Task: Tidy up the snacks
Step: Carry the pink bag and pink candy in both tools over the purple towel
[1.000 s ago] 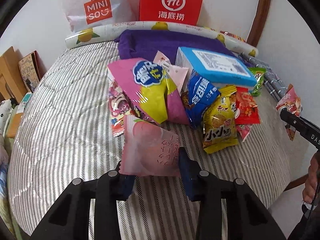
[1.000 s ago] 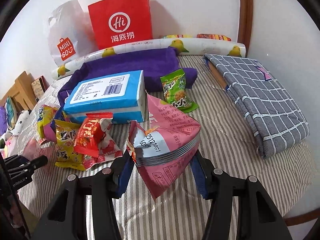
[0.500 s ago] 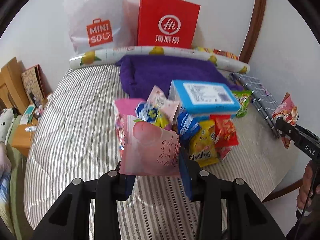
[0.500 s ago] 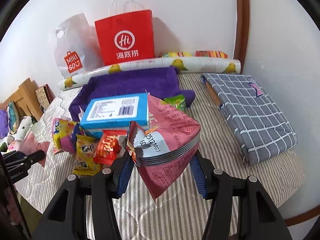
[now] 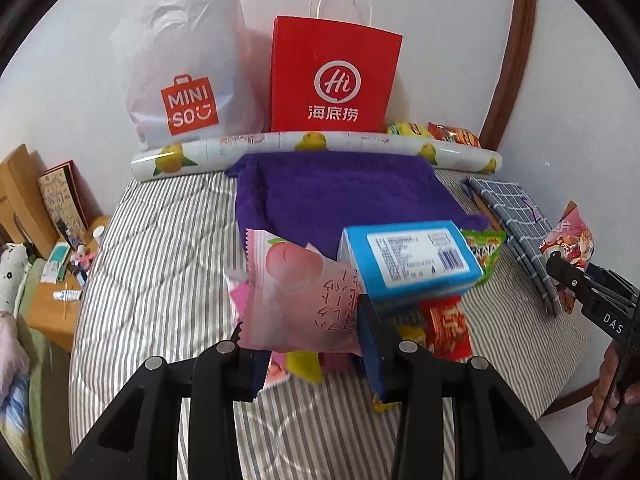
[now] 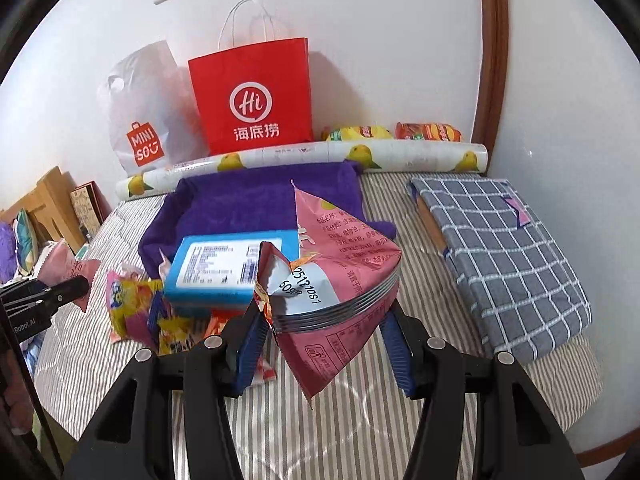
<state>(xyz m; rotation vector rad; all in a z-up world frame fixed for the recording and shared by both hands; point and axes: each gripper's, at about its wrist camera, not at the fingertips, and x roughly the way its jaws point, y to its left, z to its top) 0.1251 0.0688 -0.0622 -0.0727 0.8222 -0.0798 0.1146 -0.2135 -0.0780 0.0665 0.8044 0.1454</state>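
My left gripper [image 5: 308, 344] is shut on a pale pink peach-print packet [image 5: 298, 292], held up above the bed. My right gripper [image 6: 324, 344] is shut on a crumpled pink snack bag [image 6: 340, 276], also lifted off the striped bedcover [image 6: 360, 420]. Below them lies a pile of snacks: a blue box [image 5: 412, 262] [image 6: 232, 268] and yellow and red packets [image 6: 160, 316] partly hidden behind the held packets. The right gripper with its pink bag [image 5: 572, 240] shows at the right edge of the left wrist view. The left gripper [image 6: 48, 292] shows at the left edge of the right wrist view.
A red paper bag [image 5: 334, 80] and a white plastic bag [image 5: 188, 72] stand against the wall behind a lemon-print roll [image 5: 312, 146]. A purple towel [image 5: 340, 196] lies mid-bed, a folded grey checked cloth [image 6: 508, 256] to the right. Two snack packs [image 6: 392, 133] sit behind the roll. A cluttered bedside table [image 5: 60, 280] is at left.
Both grippers have risen with their packets. The snack pile and bed now look farther below, and more of the wall and bags shows.
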